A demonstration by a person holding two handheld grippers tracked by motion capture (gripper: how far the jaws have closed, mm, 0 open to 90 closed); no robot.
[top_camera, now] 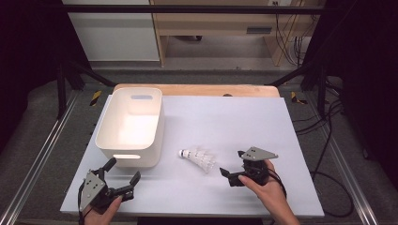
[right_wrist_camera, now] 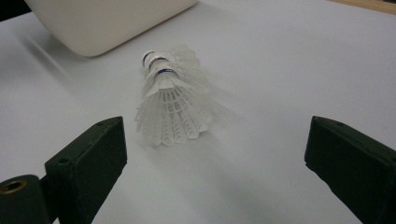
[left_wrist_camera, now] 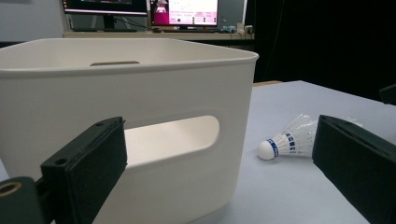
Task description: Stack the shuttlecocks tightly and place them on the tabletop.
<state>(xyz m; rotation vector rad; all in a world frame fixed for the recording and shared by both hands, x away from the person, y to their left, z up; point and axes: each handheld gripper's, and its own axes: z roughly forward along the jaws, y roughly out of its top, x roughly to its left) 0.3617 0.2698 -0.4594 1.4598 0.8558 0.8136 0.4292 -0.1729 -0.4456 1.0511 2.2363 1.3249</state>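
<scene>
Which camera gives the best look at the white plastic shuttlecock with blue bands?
The right gripper view: the white plastic shuttlecock lies close, skirt mesh clear. The left gripper view shows it sideways, partly hidden; the high view shows it small.

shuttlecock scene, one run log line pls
shuttlecock: lying on table, free | bin: empty | left gripper: open | right gripper: open, facing shuttlecock

Items counted on the table: one white plastic bin [top_camera: 133, 127]; two white shuttlecocks [top_camera: 197, 158], nested one inside the other, each with a blue band; one white sheet [top_camera: 234, 126] covering the surface; two handheld grippers, left gripper [top_camera: 121, 176] and right gripper [top_camera: 233, 166].
</scene>
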